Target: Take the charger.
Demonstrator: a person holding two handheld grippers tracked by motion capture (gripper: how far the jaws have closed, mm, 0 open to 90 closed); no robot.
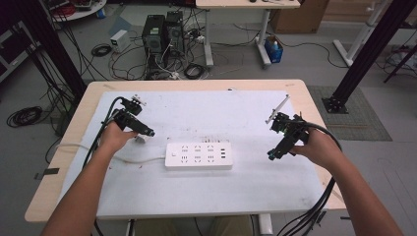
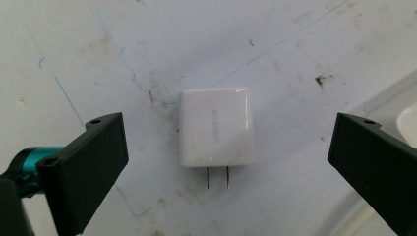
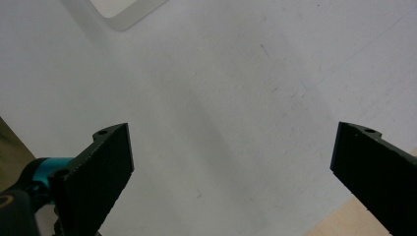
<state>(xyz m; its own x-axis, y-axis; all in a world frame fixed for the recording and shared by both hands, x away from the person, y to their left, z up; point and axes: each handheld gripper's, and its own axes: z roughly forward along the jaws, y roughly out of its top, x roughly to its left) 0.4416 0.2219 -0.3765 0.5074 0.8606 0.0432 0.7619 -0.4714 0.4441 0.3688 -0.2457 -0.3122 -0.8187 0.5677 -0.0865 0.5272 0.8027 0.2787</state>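
Observation:
A white plug-in charger [image 2: 217, 127] lies flat on the white mat, its two metal prongs pointing toward the camera in the left gripper view. My left gripper [image 2: 226, 157] hovers over it, open, one jaw on each side and touching nothing. From above the left gripper [image 1: 146, 132] sits just left of a white power strip [image 1: 198, 156] with several sockets, and the charger [image 1: 141, 139] peeks out beneath it. My right gripper [image 1: 273, 153] stands open over bare mat to the right of the strip; the right gripper view has the gripper [image 3: 231, 167] holding nothing.
The white mat [image 1: 206, 187] covers most of a wooden table [image 1: 74, 113]. The strip's white cord [image 1: 133, 160] runs left under my left forearm. A corner of the power strip [image 3: 123, 10] appears at the top of the right gripper view. Cables trail from both grippers.

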